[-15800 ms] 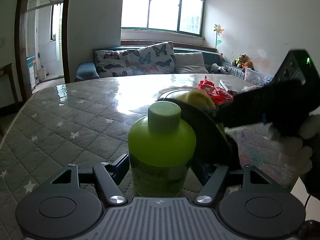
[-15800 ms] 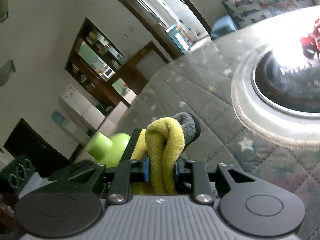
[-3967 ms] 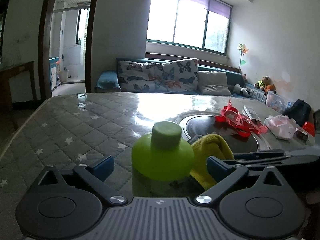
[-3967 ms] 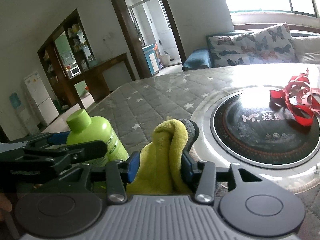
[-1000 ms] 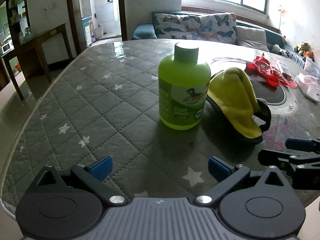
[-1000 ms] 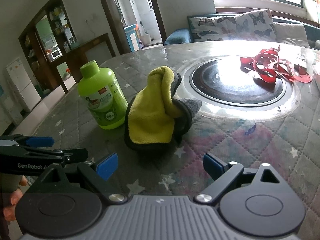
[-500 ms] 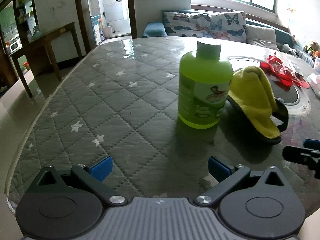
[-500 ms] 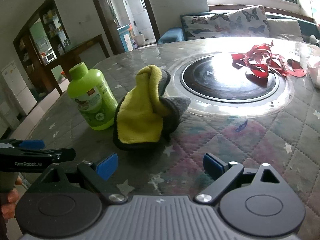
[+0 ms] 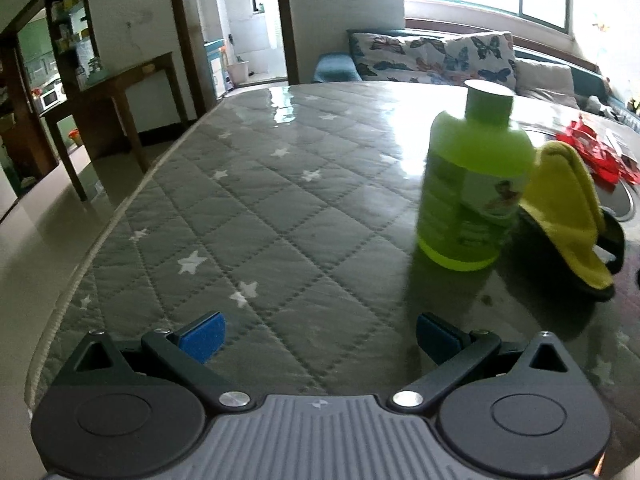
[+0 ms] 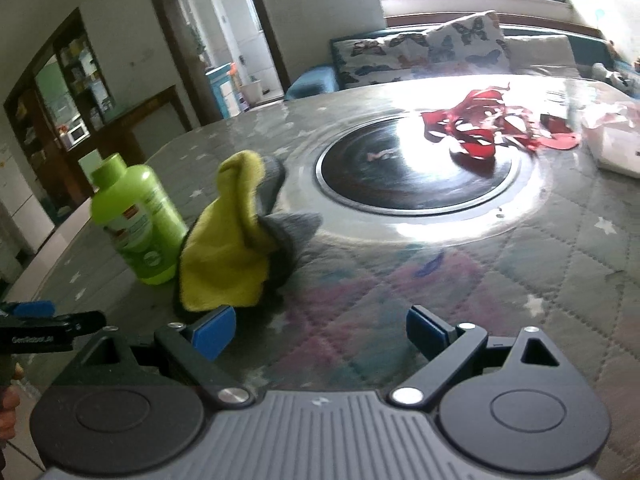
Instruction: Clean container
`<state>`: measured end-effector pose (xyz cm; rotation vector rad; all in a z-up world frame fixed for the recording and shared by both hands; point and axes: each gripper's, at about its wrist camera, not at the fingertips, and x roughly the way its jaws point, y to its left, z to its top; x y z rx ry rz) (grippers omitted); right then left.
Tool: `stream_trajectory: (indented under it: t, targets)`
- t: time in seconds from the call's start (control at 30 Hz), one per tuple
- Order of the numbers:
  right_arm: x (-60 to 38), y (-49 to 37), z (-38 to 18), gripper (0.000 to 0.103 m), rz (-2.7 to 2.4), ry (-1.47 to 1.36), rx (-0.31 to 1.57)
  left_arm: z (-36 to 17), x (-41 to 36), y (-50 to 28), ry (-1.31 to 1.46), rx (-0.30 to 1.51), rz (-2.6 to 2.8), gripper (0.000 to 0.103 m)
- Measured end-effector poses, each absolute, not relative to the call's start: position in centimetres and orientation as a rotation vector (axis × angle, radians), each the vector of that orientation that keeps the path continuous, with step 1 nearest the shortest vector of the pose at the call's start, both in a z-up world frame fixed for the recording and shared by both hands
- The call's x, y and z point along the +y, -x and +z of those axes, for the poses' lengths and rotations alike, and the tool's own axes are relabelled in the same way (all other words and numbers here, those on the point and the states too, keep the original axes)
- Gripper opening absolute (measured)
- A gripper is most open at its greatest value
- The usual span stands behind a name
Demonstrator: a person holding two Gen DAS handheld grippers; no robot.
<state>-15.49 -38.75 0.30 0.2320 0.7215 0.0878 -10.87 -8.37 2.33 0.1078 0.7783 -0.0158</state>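
Observation:
A lime-green bottle (image 9: 472, 184) with a green cap stands upright on the quilted grey table cover (image 9: 248, 208). A crumpled yellow and grey cloth (image 9: 568, 216) lies right beside it. My left gripper (image 9: 320, 336) is open over the table's near edge, well short of the bottle, nothing between its blue pads. In the right wrist view the bottle (image 10: 136, 220) and cloth (image 10: 236, 244) sit at left, and my right gripper (image 10: 320, 332) is open and empty, just in front of the cloth. The left gripper's fingers (image 10: 48, 324) show at the left edge.
A round black cooktop (image 10: 416, 164) is set in the table's middle. Red ribbon scraps (image 10: 496, 124) lie on its far right, white packaging (image 10: 616, 140) beyond. A sofa with butterfly cushions (image 9: 432, 56) stands behind the table. A wooden side table (image 9: 116, 96) and doorway are at left.
Both grippers have drawn back from the bottle and cloth and swung left. Bottle and cloth now sit further right in the left wrist view. Neither object moved.

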Motion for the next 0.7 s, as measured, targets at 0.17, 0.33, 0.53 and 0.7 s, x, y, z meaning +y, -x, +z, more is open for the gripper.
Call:
stream_trajectory:
  t: [0.17,0.33,0.53,0.7]
  targets:
    - [-40.5,15.1,0.4,0.094,0.038,-0.246,0.7,2.2,-7.1,10.2,-0.096,0.768,0.0,0.103]
    - [-42.2,14.6,0.3,0.094,-0.016,-0.258,0.683,2.0,-6.3,9.6,-0.09,0.758,0.017,0.103]
    - [-43.8,13.8,-0.1,0.094,-0.069,-0.249,0.664,1.9,-5.0,8.3,-0.092,0.726,0.032,0.103]
    - [-45.5,12.8,-0.6,0.094,-0.113,-0.246,0.642,1.8,-3.9,6.8,-0.087,0.706,0.043,0.103]
